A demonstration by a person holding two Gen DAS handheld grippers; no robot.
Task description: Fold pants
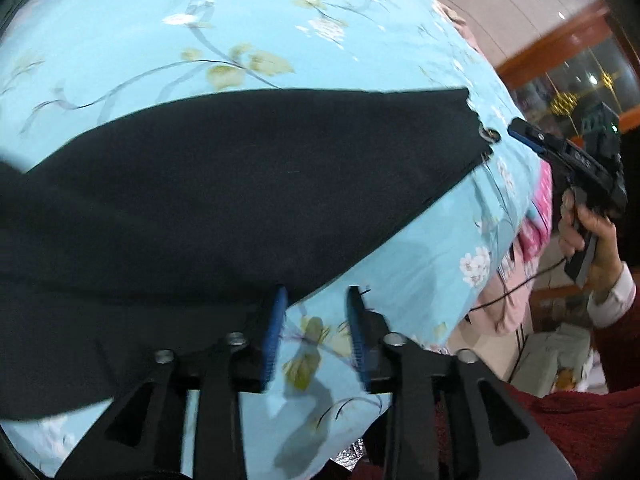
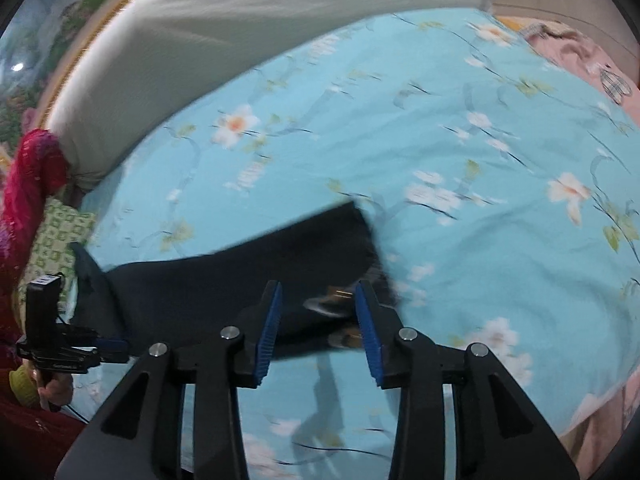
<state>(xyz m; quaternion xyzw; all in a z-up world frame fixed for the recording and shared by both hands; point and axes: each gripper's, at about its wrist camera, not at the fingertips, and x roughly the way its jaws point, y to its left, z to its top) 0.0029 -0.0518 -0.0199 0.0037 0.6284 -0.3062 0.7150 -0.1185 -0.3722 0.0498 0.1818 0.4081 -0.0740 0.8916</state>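
**Lining up on both ends of the pants**

We have the dark pants (image 1: 224, 200) spread flat across the floral bed sheet (image 1: 168, 40). Our left claw (image 1: 316, 332) stands open and empty at the near edge of the fabric. Our right claw (image 2: 318, 328) is also open, holding nothing, its fingers straddling the waistband end with its metal button. We judge the first fold is not yet begun: next, both claws must close on the cloth.
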